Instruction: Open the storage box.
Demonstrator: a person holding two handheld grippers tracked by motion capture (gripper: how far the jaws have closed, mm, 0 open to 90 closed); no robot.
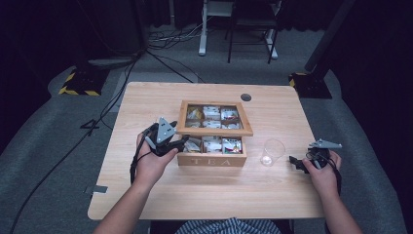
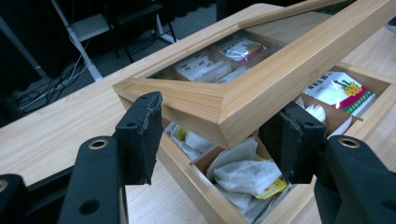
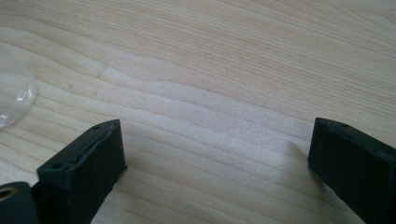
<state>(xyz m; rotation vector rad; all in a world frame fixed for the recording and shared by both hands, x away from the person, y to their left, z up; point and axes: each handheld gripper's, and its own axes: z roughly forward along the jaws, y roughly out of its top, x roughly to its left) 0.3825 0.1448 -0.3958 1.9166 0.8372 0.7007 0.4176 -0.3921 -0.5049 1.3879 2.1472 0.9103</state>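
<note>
A wooden tea box (image 1: 212, 161) marked TEA stands mid-table, its glass-paned lid (image 1: 214, 130) tilted up at the front. Packets and tea bags (image 2: 245, 175) fill its compartments. My left gripper (image 1: 182, 141) is at the box's front left corner. In the left gripper view its jaws stand apart on either side of the lid's raised corner (image 2: 219, 105), left gripper (image 2: 215, 135) open, pads not pressing the wood. My right gripper (image 1: 294, 163) rests low at the table's right, open over bare wood (image 3: 217, 158).
A clear plastic cup (image 1: 272, 152) stands between the box and the right gripper, and its rim (image 3: 14, 98) shows at the left of the right gripper view. The light wooden table (image 1: 195, 195) has a cable hole (image 1: 246, 97) at the back. Cables and stands lie on the floor behind.
</note>
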